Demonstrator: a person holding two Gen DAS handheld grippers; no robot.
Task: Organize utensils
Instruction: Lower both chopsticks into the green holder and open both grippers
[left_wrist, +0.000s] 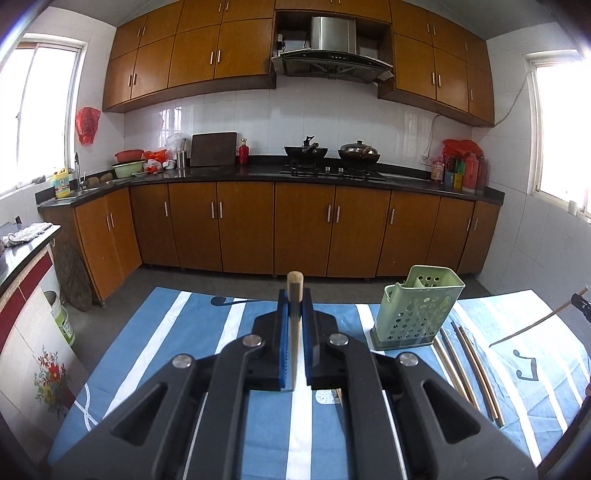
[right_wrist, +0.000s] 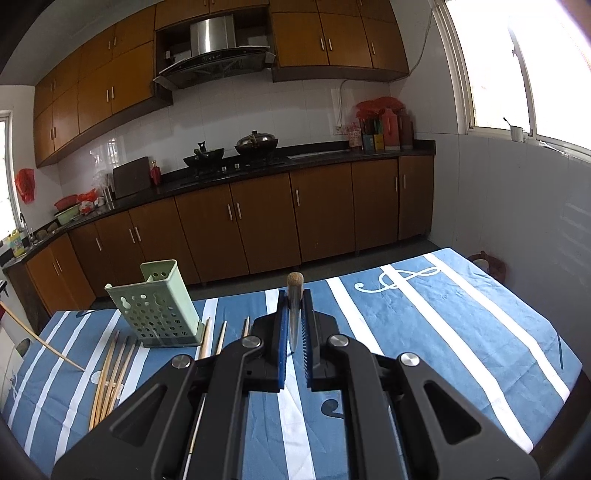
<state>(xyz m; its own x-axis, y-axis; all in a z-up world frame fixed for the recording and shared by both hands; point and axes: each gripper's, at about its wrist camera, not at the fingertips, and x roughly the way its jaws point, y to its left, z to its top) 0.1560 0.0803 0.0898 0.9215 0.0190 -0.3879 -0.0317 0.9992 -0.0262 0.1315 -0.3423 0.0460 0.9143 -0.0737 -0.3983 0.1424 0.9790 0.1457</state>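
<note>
Kitchen with brown cabinets (left_wrist: 303, 229) along the far wall, a range hood (left_wrist: 332, 55) above a stove (left_wrist: 332, 171) carrying two woks, windows at both sides. Nearer, a table (left_wrist: 166, 332) under a blue cloth with white stripes and music-note prints.

Near the table's far edge, a green perforated utensil holder (left_wrist: 417, 306), upright, leaning slightly. Beside its base, toward the near edge, loose chopsticks (left_wrist: 469, 369) flat on the cloth, roughly parallel.

Left tool (left_wrist: 294, 306) raised over the table, tilted a little downward, blue pads clamped on one wooden chopstick (left_wrist: 294, 291) running lengthwise between them, blunt end poking past the tips. Right tool (right_wrist: 294, 306) posed alike, pressed together on a second chopstick (right_wrist: 294, 295), end protruding forward. Seen from the right wrist, the left tool's chopstick slanting above the cloth near the table's left edge.
</note>
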